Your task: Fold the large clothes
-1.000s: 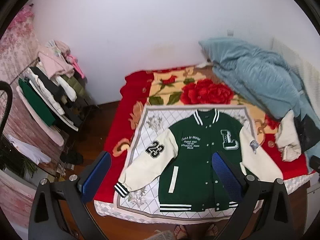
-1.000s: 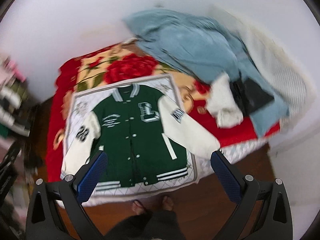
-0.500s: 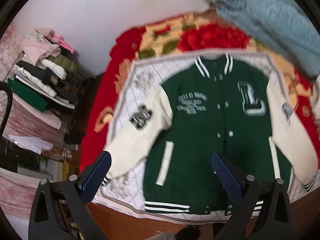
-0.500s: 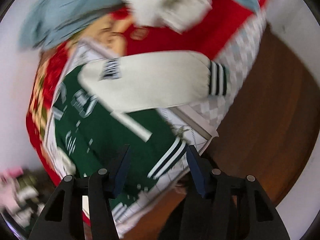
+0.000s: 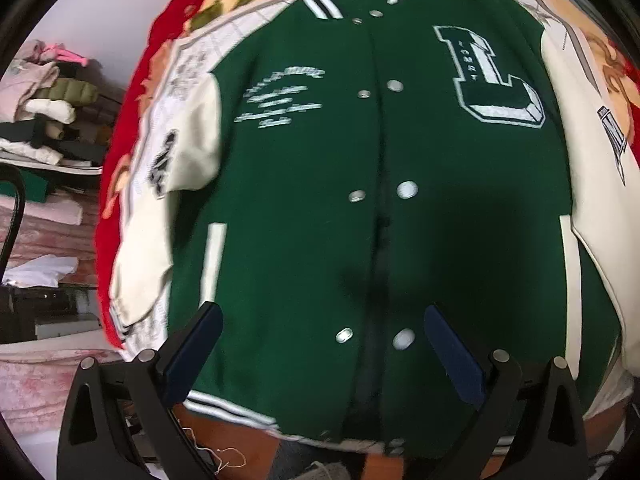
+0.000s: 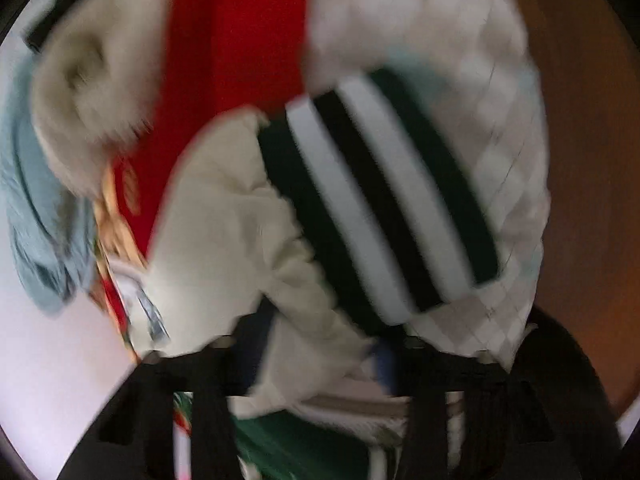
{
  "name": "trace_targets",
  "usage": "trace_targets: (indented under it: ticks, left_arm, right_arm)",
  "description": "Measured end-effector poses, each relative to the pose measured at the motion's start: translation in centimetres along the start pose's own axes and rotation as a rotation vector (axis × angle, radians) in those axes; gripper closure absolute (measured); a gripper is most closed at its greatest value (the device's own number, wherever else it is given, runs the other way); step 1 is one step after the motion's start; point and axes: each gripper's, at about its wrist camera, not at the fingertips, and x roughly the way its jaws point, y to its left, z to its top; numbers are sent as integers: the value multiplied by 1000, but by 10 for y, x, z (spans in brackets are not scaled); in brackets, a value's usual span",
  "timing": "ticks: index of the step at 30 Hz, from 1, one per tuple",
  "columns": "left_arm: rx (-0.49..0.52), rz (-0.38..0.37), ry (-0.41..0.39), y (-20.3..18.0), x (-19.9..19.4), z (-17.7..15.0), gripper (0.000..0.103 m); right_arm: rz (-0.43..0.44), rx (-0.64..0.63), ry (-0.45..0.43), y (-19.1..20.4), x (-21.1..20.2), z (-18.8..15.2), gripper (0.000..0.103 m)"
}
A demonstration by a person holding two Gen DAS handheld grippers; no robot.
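A green varsity jacket [image 5: 360, 200] with cream sleeves and a big "L" patch lies flat, front up, on a white quilted mat on the bed. My left gripper [image 5: 324, 344] is open, hovering low over the jacket's lower front near the hem and snap buttons. My right gripper [image 6: 316, 364] has closed in on the cream sleeve [image 6: 240, 220] just behind its green, white and black striped cuff [image 6: 380, 200]; the view is blurred, and sleeve cloth sits between the fingers.
A red floral blanket [image 5: 132, 92] lies under the mat. A rack of folded clothes [image 5: 48, 120] stands at the left. A light blue quilt [image 6: 36, 200] and a beige garment [image 6: 92, 92] lie beside the sleeve. Wooden floor [image 6: 592, 160] runs beyond the bed edge.
Both grippers have moved down towards the jacket. The left came close over the lower front. The right turned to the sleeve end and narrowed around the cloth by the cuff.
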Motion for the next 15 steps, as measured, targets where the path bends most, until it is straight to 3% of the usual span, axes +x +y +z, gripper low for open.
trace_targets:
  ticks: [1, 4, 6, 8, 9, 11, 15]
  left_arm:
    - [4, -9, -6, -5, 3, 4, 0]
    - [16, -33, -31, -15, 13, 17, 0]
    - [16, -32, -42, -16, 20, 24, 0]
    - [8, -34, -40, -14, 29, 29, 0]
    - [2, -35, -37, -12, 33, 31, 0]
    - [-13, -37, -43, -4, 39, 36, 0]
    - [-37, -20, -68, 16, 46, 42, 0]
  right_arm:
    - [26, -11, -46, 7, -8, -4, 78]
    - [54, -77, -78, 28, -6, -9, 76]
    - [7, -97, -37, 34, 23, -4, 53]
    - [13, -79, -32, 35, 44, -1, 48]
    - [8, -68, -68, 40, 47, -4, 50]
    - [6, -58, -126, 54, 43, -13, 81]
    - [0, -140, -220, 105, 18, -54, 89]
